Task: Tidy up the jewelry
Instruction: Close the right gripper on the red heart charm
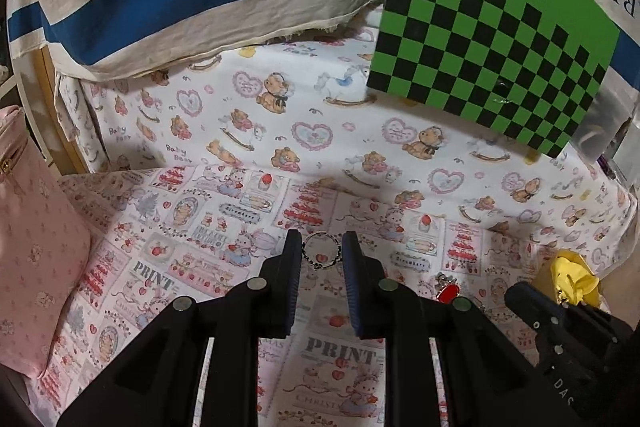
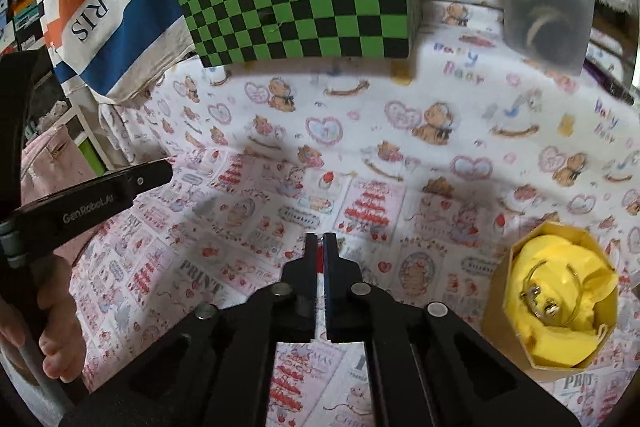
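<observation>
Straddling a beaded ring [image 1: 321, 250] flat on the patterned cloth [image 1: 240, 131], the left gripper [image 1: 321, 251] gapes (nothing held); the right gripper [image 2: 320, 247], nearly closed, pinches a red charm [image 2: 319, 259] beside the yellow box [image 2: 552, 303].

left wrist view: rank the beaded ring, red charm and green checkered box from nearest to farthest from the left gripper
1. Beaded ring: between the fingertips of the left gripper, on the cloth.
2. Red charm: just right of the right finger, lower down.
3. Green checkered box: far back, upper right.
</observation>
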`<state>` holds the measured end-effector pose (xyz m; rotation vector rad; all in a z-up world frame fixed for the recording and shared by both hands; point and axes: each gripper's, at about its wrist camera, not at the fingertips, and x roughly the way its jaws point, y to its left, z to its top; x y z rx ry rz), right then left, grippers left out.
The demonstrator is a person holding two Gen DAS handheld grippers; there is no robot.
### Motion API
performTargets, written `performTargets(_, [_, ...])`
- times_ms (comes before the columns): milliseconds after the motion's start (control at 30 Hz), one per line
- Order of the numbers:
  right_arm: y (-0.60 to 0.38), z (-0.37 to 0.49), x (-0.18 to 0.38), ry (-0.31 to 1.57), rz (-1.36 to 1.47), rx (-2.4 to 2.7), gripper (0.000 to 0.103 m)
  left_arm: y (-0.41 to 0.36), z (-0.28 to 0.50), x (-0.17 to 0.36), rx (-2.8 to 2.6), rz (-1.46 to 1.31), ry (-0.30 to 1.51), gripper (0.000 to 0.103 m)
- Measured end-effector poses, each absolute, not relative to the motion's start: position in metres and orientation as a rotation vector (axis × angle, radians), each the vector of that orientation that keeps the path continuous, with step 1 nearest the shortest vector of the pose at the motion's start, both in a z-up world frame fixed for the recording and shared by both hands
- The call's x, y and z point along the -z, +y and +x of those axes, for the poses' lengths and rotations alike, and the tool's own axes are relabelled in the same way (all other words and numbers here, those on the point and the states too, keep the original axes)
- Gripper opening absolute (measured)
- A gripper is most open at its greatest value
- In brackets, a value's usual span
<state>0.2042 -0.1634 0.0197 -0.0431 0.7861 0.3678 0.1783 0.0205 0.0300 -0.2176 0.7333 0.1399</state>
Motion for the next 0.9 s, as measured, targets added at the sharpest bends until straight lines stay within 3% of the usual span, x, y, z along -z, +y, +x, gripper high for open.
performTargets(33, [-0.161, 0.206, -0.018, 0.795, -0.048, -0.357, 0.014, 0.020, 0.179, -0.030, -0.145, -0.213, 0.732, 0.019])
performTargets(67, [-0.160, 0.208, -0.016, 0.804, -0.049, -0.353, 0.027, 0.021, 0.179, -0.029, -0.150, -0.210, 0.734, 0.019])
performTargets(100, [-0.159, 0.210, -0.014, 0.814, -0.048, -0.347, 0.033, 0.022, 0.181, -0.027, -0.151, -0.210, 0.739, 0.019])
performTargets(467, [-0.144, 0.236, 0.024, 0.911, -0.058, -0.318, 0.033, 0.031, 0.201, -0.002, -0.172, -0.229, 0.818, 0.019])
performTargets(567, [-0.139, 0.239, 0.032, 0.921, -0.082, -0.319, 0.029, 0.030, 0.200, -0.004, -0.173, -0.228, 0.813, 0.019])
performTargets(700, [-0.135, 0.241, 0.038, 0.933, -0.084, -0.331, 0.011, 0.030, 0.199, -0.005, -0.171, -0.230, 0.812, 0.020])
performTargets(900, [-0.144, 0.229, 0.025, 0.884, -0.067, -0.341, 0.008, 0.027, 0.187, -0.019, -0.144, -0.241, 0.777, 0.020])
